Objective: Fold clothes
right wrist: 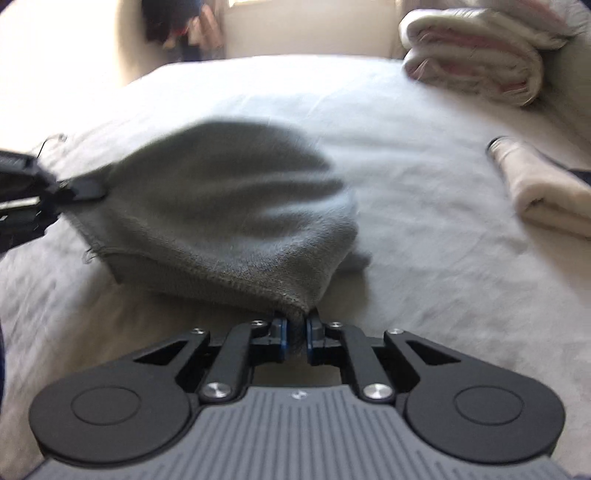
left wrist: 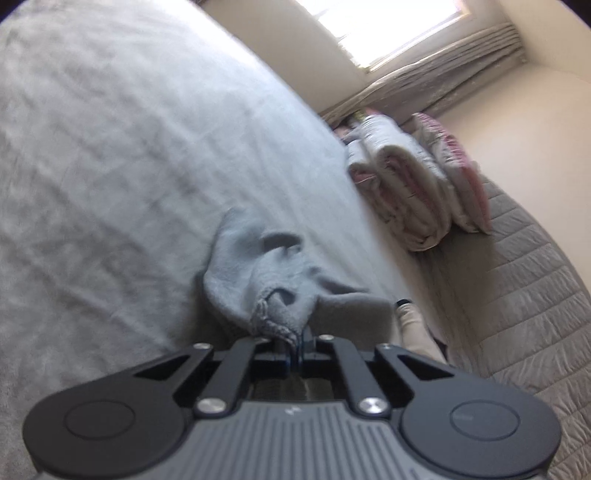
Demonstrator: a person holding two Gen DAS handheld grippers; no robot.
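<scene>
A small grey knitted cloth (left wrist: 258,266) lies bunched on the pale bed sheet (left wrist: 110,147). My left gripper (left wrist: 295,341) is shut on its stitched hem corner. In the right wrist view the same grey cloth (right wrist: 229,206) is stretched and lifted slightly off the sheet (right wrist: 406,184). My right gripper (right wrist: 296,325) is shut on its near corner, with fabric pinched between the blue pads. The left gripper (right wrist: 86,192) enters from the left edge, clamped on the cloth's other corner.
A folded cream garment (right wrist: 543,188) lies at the right on the bed, also visible in the left wrist view (left wrist: 412,325). Rolled white-and-pink quilts (right wrist: 472,55) are stacked at the far right. A quilted beige cover (left wrist: 517,277) borders the sheet. A bright window (left wrist: 388,26) is beyond.
</scene>
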